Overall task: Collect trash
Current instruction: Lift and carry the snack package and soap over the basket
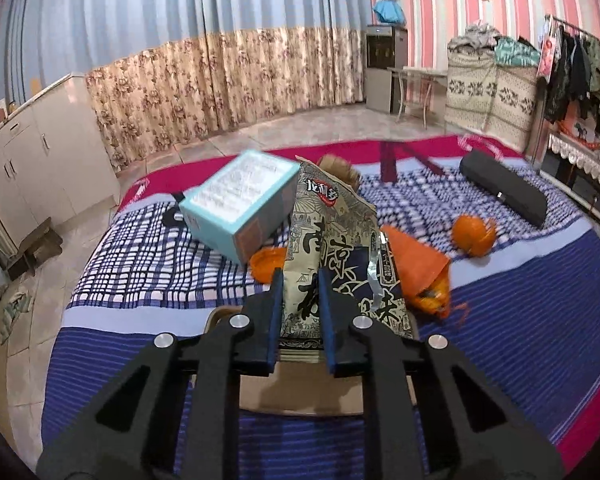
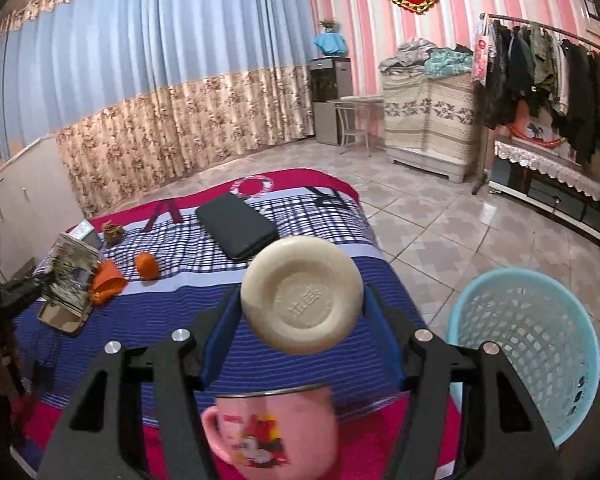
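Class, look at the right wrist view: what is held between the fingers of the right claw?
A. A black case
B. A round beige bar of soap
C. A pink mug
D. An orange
B: the right claw grips a round beige bar of soap by its edges, while the pink mug sits below it, not gripped.

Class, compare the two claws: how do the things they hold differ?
The left claw is shut on a snack bag, flat, crumpled and printed with dark characters; the right claw is shut on a soap bar, round, solid and plain beige. The snack bag stands upright; the soap bar faces the camera. Both are lifted above the bed.
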`<state>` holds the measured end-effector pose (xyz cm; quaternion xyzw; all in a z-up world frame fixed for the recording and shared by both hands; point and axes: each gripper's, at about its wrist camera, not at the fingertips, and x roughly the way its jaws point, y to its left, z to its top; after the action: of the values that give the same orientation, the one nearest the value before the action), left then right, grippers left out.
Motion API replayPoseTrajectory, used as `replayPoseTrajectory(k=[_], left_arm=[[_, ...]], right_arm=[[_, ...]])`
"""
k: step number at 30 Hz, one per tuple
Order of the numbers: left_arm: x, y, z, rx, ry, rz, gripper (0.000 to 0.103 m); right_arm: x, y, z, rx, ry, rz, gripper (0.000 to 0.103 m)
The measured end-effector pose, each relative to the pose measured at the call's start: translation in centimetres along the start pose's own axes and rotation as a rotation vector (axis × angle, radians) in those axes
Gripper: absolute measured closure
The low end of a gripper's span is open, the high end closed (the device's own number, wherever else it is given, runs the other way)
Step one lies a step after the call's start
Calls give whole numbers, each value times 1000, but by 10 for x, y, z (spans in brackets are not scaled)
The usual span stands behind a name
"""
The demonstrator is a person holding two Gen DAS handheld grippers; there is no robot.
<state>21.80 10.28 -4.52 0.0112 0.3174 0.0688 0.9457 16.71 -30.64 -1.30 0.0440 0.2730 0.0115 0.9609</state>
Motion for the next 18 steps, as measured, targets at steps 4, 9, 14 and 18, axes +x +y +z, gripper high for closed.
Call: replayPoseTrajectory(k=[4, 9, 14, 18], left_arm=[[-13, -4, 9, -21, -30, 6, 88], [-27, -8, 16, -30, -45, -7, 88], [-45, -22, 23, -23, -75, -33, 88], [-57, -47, 28, -4, -93, -59, 88]], right_arm=[[-4, -8, -1, -11, -12, -22, 42], [-5, -14, -1, -5, -13, -29, 42], [-10, -22, 0, 6, -28, -44, 42], [-20, -37, 0, 28, -52, -73, 42]])
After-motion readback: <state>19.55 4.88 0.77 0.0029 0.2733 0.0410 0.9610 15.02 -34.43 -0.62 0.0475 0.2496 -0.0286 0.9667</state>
